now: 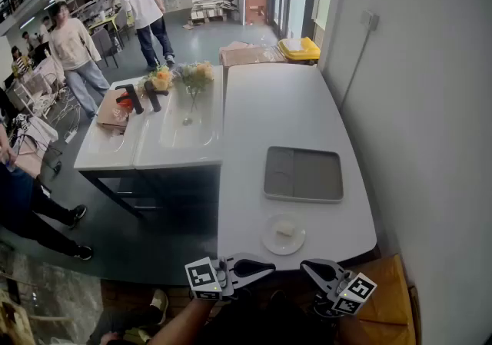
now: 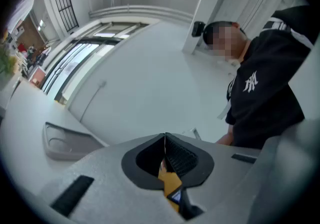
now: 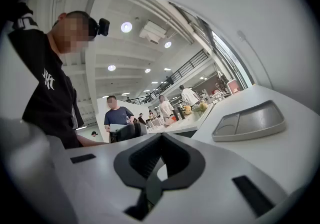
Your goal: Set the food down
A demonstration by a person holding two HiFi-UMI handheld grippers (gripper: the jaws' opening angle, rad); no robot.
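Note:
A pale block of food [image 1: 285,229] lies on a small white plate [image 1: 269,243] near the front edge of the white table [image 1: 277,105]. Behind the plate sits a grey compartment tray [image 1: 304,174], also seen in the left gripper view as the tray [image 2: 64,141] and in the right gripper view as the tray [image 3: 250,121]. Both grippers hang below the table's front edge, just short of the plate. My left gripper [image 1: 265,266] is shut and holds nothing, its jaws [image 2: 165,138] pressed together. My right gripper [image 1: 308,265] is likewise shut and empty, pointing up past the table [image 3: 159,137].
A white wall [image 1: 415,105] runs along the table's right side. To the left stands a second table [image 1: 165,144] with flowers [image 1: 194,74] and black tools. An orange seat [image 1: 388,297] is below right. People walk on the floor beyond.

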